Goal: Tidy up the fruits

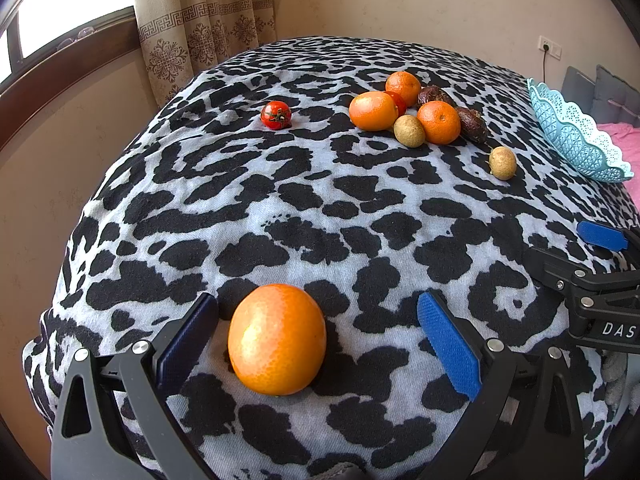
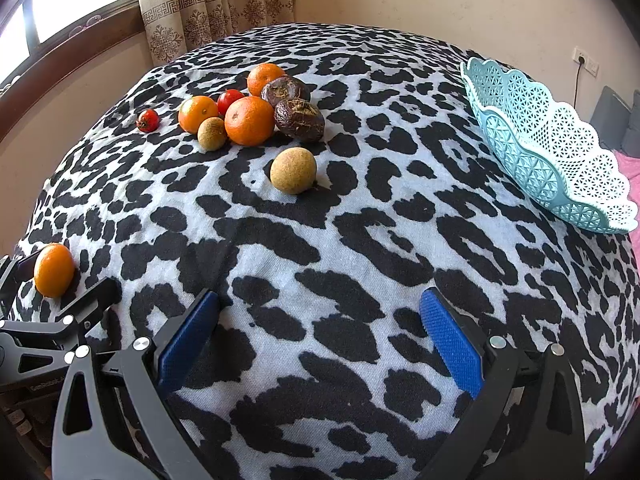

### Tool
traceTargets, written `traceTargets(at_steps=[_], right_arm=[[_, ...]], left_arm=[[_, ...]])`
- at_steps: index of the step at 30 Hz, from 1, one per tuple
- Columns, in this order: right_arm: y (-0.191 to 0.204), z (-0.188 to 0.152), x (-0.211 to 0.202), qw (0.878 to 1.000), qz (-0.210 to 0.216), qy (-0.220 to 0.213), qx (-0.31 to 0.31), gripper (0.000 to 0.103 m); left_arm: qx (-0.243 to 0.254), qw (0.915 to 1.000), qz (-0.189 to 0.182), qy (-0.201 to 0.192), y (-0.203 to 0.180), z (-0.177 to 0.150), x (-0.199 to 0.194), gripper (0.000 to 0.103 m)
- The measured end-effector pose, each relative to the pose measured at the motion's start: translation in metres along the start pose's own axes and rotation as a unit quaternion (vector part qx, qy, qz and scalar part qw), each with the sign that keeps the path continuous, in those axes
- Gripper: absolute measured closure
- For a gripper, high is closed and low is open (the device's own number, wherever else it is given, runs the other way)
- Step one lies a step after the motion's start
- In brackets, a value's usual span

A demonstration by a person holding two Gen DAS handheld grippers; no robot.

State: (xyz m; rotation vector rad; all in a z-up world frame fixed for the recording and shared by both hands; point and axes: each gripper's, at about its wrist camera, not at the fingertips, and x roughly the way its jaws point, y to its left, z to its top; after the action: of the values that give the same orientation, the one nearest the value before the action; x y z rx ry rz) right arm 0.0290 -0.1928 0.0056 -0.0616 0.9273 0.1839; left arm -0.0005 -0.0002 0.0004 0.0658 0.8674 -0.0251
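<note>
**Between the Left Claw's Pads: Orange Ready for Pickup**

Between the blue pads of the left claw [image 1: 316, 340] sits a single orange [image 1: 277, 339], offset toward the 9 o'clock pad and near it; contact cannot be confirmed. A clear gap remains on the 3 o'clock side. The claw is spread wide and grips nothing. The orange is slightly egg-shaped, with its long axis running roughly 12 to 6 o'clock in the left wrist view, so the pads would close across its narrow width.

The right claw [image 2: 320, 340] is also spread wide, with only patterned cloth [image 2: 360, 240] between its pads. In the right wrist view the same orange lies far out at 9 o'clock. Judgement: the left claw is much the nearer and is the one placed to take it.

Further out, at 12 to 1 o'clock from the left claw, a cluster lies well apart: three more oranges [image 1: 439, 122], two dark wrinkled fruits [image 1: 474, 124], a tan fruit [image 1: 409, 131] and a partly hidden tomato. A second tomato [image 1: 276, 115] sits alone at 12 o'clock, and another tan fruit [image 1: 502, 163] at 1 o'clock.

The pale blue basket [image 1: 576, 148], at 2 o'clock, is the probable destination. Its inside is not visible. Judgement: the right claw lies between orange and basket and may obstruct a direct carry.
</note>
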Motion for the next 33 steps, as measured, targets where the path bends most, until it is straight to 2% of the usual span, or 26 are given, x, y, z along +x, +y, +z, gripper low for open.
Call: traceTargets(at_steps=[11, 19, 30, 33], right_arm=[[0.000, 0.001, -0.001, 1.000, 0.003, 0.002, -0.001, 0.002], [-0.002, 0.001, 0.001, 0.999, 0.029, 0.006, -0.025, 0.002], [-0.001, 0.003, 0.002, 0.999, 0.028, 0.016, -0.036, 0.002], [-0.001, 0.003, 0.002, 0.999, 0.027, 0.014, -0.036, 0.002]], left_arm=[[0.001, 1.0000, 0.001, 0.000, 0.000, 0.000, 0.000, 0.005], [0.000, 1.0000, 0.000, -0.001, 0.001, 0.000, 0.000, 0.005], [0.006, 0.9991, -0.041, -0.007, 0.007, 0.003, -0.011, 0.005], [-0.001, 0.9987, -0.046, -0.020, 0.017, 0.007, -0.023, 0.005]])
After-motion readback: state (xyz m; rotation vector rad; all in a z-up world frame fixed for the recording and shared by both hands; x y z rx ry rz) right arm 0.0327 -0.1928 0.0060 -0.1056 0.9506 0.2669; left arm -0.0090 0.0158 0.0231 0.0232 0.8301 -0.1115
